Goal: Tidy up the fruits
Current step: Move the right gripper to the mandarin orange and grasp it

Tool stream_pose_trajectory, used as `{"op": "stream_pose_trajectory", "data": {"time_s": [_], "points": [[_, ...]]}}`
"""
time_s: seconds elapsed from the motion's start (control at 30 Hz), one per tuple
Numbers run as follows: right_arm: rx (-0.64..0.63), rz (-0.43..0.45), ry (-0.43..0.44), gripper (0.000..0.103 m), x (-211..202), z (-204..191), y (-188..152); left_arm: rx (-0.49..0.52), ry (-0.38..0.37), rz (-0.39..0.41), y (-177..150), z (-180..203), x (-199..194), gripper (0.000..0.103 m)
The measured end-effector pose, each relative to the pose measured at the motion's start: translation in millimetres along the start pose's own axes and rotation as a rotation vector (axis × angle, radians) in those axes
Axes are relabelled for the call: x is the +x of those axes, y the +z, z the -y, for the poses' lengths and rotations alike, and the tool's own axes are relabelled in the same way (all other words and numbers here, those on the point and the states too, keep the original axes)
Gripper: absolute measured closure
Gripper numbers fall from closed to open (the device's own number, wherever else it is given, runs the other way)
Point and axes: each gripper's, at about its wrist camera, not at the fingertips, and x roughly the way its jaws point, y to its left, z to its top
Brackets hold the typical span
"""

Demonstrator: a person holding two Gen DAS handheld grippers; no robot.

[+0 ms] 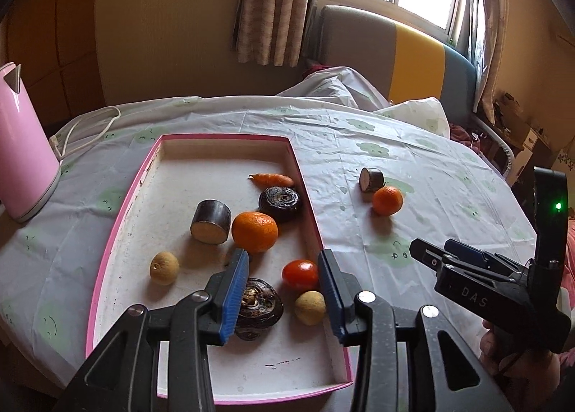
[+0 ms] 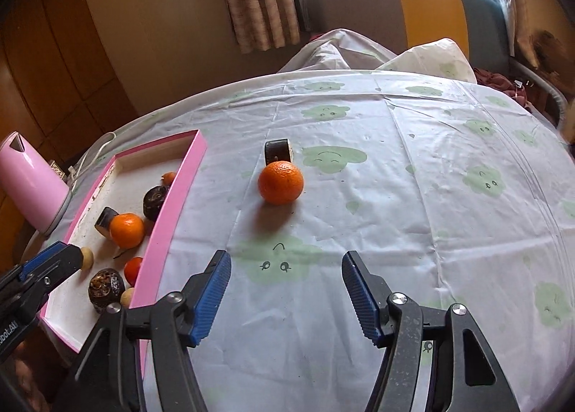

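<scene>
Plainly, the right gripper [image 2: 285,295] hung spread and empty, the loose orange [image 2: 281,182] ahead on the worktop [image 2: 413,196]. I judged a centred, gentle squeeze best. The left gripper [image 1: 284,290], also spread, hovered over the pink tray [image 1: 111,232].

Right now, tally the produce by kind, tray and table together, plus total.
Tangerines: 2, one in the tray, one on the tablecloth
Cut dark stalk pieces: 2
Dark round bulbs: 2
Small tan round fruits: 2
Tomato: 1
Carrot: 1
Total: 10
</scene>
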Motion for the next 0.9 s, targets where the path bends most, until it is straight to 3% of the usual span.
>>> {"op": "stream_pose_trajectory", "data": {"time_s": [0.73, 0.8, 0.9], "points": [[-0.050, -0.018, -0.066, 0.040, 60.3, -12.7, 54.7, -0.004, -0.031, -0.022, 13.0, 7.9, 16.9, 0.063], [-0.055, -0.032, -0.066, 0.053, 67.2, -13.7, 55.9, -0.010, -0.042, -0.027, 15.2, 8.1, 19.2, 0.063], [-0.068, -0.041, -0.058, 0.063, 72.0, -15.5, 56.9, 0.003, -0.055, -0.028, 20.1, 12.3, 21.6, 0.063]]}}
